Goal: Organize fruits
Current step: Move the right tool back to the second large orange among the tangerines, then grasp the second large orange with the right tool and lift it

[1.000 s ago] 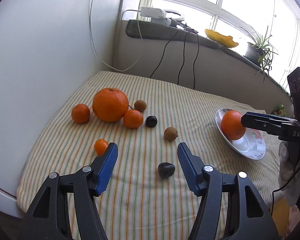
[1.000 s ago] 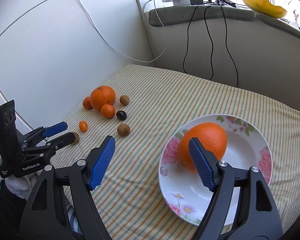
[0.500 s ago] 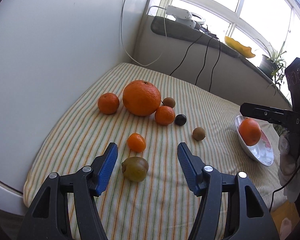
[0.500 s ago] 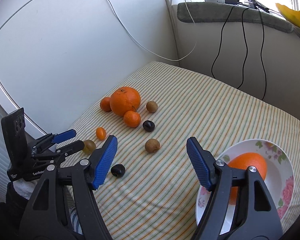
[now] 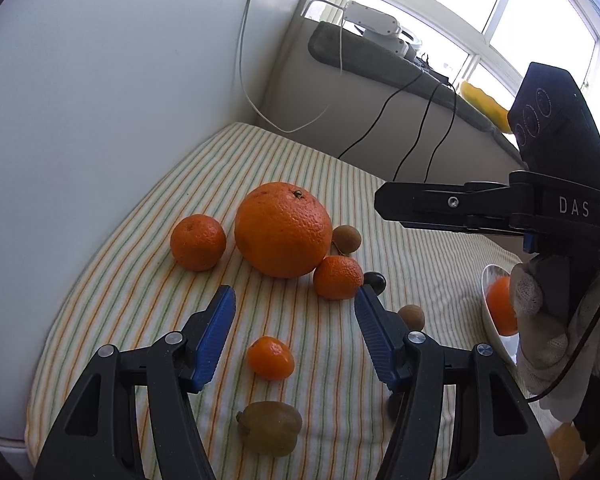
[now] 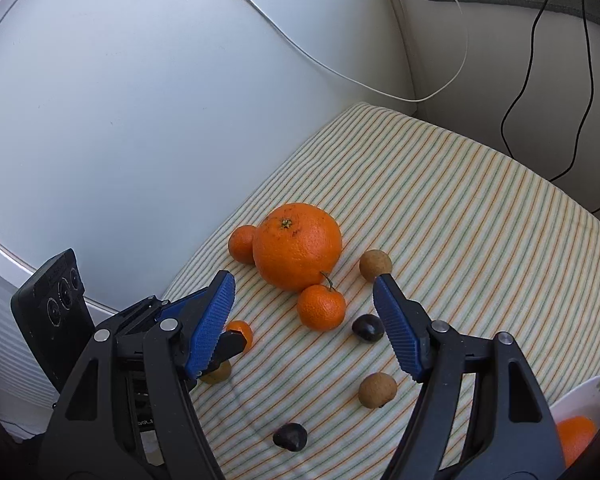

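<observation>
With both my grippers spread and empty, I'd bring the right gripper (image 6: 304, 312) squarely down over the small tangerine (image 6: 321, 307) touching the big orange (image 6: 298, 246), closing gently, then carry it to the plate (image 6: 580, 400)

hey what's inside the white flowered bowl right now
One orange sits inside the bowl. Only a corner of the bowl shows, past the right gripper and the gloved hand, so the rest is hidden.

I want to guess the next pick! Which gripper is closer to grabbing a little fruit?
Probably the left gripper. Its open fingers frame the tiny orange fruit, with the yellow-green fruit just below. The right gripper, also open, looks farther back from the mandarin between its fingertips.
</observation>
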{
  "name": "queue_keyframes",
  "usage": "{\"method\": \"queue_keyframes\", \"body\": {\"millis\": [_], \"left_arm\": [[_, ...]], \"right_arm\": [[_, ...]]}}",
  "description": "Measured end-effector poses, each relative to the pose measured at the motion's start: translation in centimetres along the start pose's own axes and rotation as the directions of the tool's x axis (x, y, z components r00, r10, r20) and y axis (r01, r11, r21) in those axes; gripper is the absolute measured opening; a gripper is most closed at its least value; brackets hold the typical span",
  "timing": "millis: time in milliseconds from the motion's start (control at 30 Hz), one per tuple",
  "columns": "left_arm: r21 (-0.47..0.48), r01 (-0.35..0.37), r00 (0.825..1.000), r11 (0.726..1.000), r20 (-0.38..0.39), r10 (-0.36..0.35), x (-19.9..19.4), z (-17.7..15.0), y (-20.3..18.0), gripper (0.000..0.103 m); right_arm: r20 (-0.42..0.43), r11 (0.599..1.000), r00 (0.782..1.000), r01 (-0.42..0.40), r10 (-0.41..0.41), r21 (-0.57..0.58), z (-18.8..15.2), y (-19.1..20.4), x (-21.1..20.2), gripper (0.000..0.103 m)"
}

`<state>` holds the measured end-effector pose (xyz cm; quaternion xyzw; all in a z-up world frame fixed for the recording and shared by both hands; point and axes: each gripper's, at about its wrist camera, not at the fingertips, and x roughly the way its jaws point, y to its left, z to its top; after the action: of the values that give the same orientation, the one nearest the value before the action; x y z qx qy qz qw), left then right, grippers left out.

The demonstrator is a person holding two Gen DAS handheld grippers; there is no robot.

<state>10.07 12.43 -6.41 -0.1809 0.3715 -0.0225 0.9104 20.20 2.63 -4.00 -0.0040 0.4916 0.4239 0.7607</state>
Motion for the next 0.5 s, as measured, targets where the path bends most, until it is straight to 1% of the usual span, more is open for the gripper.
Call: {"method": "queue_keyframes", "body": {"millis": [133, 300, 500], "left_arm": [[-0.012, 0.007, 1.000, 1.000, -0.019, -0.007, 0.9, 0.6, 0.4, 0.060], [-0.009, 0.012, 0.999, 1.000, -0.037, -0.012, 1.7, 1.0, 0.3, 0.058], [-0.029, 0.024, 0.997, 0.999, -0.068, -0.025, 2.4, 1.4, 0.8, 0.058]], "right_arm": [[-0.032, 0.999, 0.999, -0.033, 0.033, 0.020, 1.7, -0.4, 2.6, 0.075], [-0.069, 0.995, 0.995, -0.064, 0.069, 0.071, 2.6, -1.2, 4.9, 0.075], [-0.096, 0.995, 0.993, -0.065, 0.072, 0.072, 3.2, -1.3, 7.0, 0.075]]}}
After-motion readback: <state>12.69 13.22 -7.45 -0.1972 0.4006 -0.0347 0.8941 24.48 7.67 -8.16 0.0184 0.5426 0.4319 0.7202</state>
